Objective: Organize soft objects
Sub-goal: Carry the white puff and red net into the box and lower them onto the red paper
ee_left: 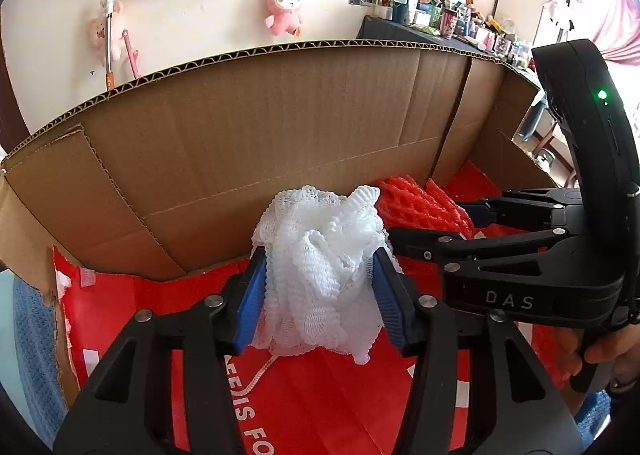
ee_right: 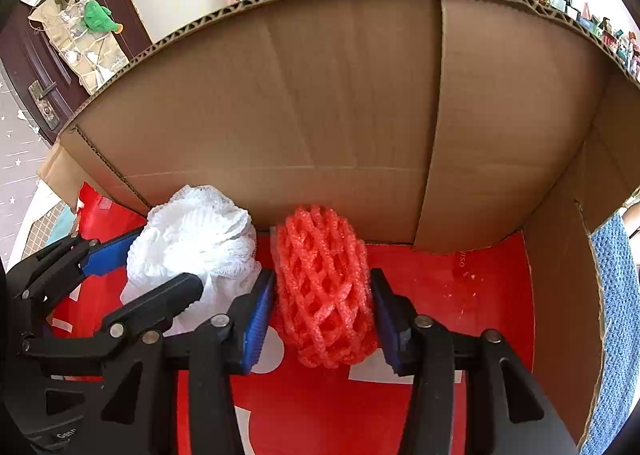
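Note:
My left gripper [ee_left: 320,287] is shut on a bundle of white foam netting [ee_left: 320,267] and holds it inside a cardboard box [ee_left: 240,135], near the back wall. My right gripper [ee_right: 322,295] is shut on a roll of red foam netting [ee_right: 326,287], just right of the white bundle, which also shows in the right wrist view [ee_right: 192,239]. In the left wrist view the right gripper [ee_left: 452,223] reaches in from the right, with the red netting [ee_left: 420,207] behind the white bundle. The left gripper [ee_right: 132,267] shows at the left of the right wrist view.
A red printed bag [ee_left: 320,407] lines the box floor, also seen in the right wrist view [ee_right: 460,295]. Blue towelling [ee_right: 616,315] lies outside the right box wall. Plush toys [ee_left: 284,11] hang on the wall behind, and a cluttered shelf [ee_left: 440,21] stands at the back right.

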Motion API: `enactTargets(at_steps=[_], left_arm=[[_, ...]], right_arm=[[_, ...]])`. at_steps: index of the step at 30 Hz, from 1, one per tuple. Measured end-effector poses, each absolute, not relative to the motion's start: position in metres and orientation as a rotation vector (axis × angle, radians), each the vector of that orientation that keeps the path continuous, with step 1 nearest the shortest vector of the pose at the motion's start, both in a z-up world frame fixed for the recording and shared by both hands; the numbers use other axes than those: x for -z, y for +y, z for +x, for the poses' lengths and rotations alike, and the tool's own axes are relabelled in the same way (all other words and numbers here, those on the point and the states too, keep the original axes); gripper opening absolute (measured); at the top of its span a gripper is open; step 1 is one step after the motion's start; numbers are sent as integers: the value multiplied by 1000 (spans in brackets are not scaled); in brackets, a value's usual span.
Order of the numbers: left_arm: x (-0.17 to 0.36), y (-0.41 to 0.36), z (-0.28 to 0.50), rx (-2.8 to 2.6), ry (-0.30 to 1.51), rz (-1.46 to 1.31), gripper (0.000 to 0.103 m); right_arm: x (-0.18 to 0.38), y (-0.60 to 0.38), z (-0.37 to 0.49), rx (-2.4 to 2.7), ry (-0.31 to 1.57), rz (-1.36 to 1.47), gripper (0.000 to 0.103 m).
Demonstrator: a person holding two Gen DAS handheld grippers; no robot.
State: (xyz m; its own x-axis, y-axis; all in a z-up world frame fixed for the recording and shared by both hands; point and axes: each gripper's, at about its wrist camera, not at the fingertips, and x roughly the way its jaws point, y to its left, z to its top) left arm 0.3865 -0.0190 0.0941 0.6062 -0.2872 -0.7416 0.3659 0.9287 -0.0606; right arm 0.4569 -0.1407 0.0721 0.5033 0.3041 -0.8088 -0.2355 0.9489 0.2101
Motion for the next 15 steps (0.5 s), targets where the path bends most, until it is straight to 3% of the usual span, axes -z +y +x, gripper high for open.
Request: enactTargets(at_steps=[15], left_arm=[[-94, -19, 384, 362, 822, 96, 66]], right_arm=[[-69, -150, 472, -335, 1004, 82, 52]])
